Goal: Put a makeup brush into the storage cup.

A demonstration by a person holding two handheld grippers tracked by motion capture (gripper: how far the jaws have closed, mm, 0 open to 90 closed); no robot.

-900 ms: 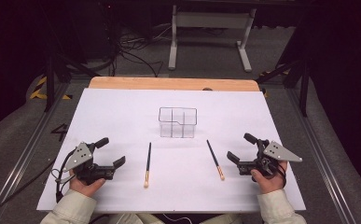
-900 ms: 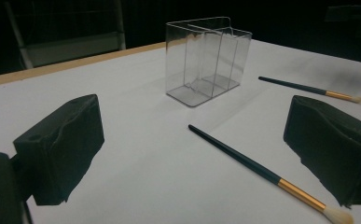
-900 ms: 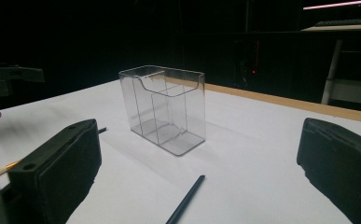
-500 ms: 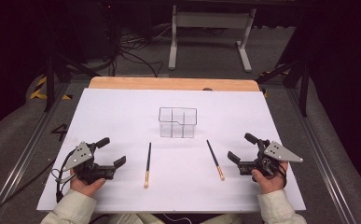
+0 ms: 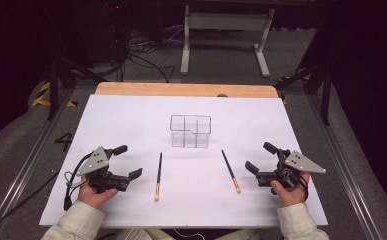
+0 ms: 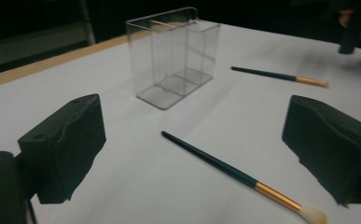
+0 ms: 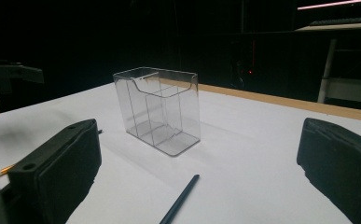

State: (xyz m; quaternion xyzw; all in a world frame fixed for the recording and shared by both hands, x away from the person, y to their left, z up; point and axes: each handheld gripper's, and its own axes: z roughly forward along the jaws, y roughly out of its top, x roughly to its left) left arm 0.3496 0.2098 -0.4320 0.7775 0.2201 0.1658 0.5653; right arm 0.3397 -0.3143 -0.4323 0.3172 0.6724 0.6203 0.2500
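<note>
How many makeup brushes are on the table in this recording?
2. The left brush lies flat on the white table beside the left gripper; the right brush lies flat near the right gripper. The clear organizer looks empty.

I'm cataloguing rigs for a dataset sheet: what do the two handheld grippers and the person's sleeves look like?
The left gripper and right gripper are black, two-jawed, each topped by a grey three-cornered plate. A black cable trails from the left one. Blocky black jaw pads. The sleeves are light beige.
</note>
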